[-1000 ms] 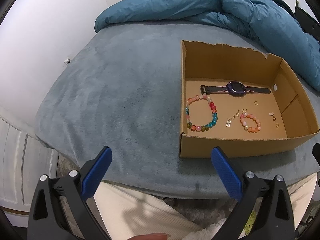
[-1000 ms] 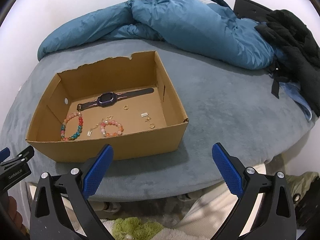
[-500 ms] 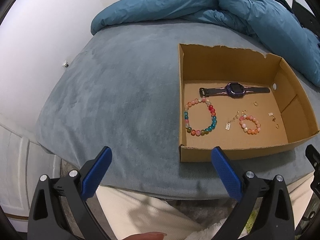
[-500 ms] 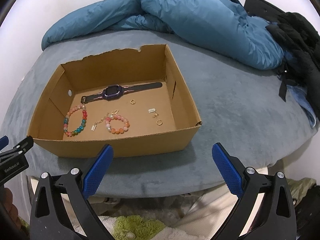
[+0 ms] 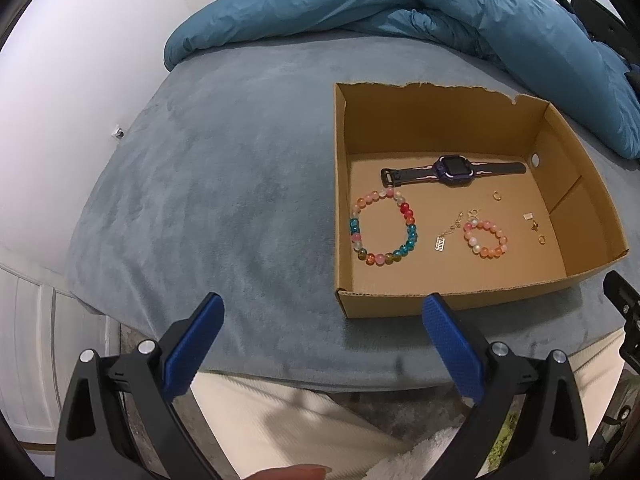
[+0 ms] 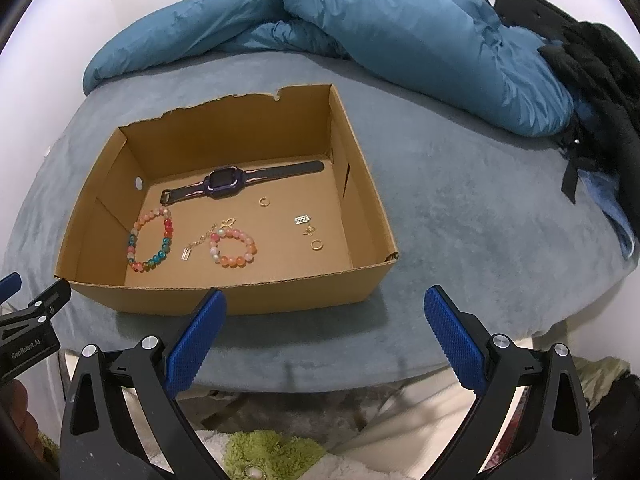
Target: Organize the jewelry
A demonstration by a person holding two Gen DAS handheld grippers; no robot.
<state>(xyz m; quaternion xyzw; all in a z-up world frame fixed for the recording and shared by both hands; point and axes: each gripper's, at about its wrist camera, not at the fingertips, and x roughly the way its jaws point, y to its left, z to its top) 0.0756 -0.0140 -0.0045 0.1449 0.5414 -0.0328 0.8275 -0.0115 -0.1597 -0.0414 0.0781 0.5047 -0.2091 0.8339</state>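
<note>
- A multicoloured bead bracelet (image 6: 149, 241), a smaller pink bead bracelet (image 6: 232, 247), a purple watch (image 6: 226, 182) and small gold rings (image 6: 316, 244) are lying in an open cardboard box (image 6: 224, 295) on the bed (image 6: 460, 216).
- "GenRobot.AI" is showing on the left hand-held gripper (image 6: 24, 320).
- Both the left one and the right hand-held gripper (image 6: 325, 330) are hovering spread and empty just before the box's near wall, a blue duvet (image 6: 360, 20) lying beyond.

— What sort of room is this?
— A home bedroom: a bed (image 6: 460, 216) in grey-blue plush ahead of the claws, a rumpled blue duvet (image 6: 380, 28) at its far side.
— Anything else?
— Dark clothes (image 6: 600, 76) heaped far right.
</note>
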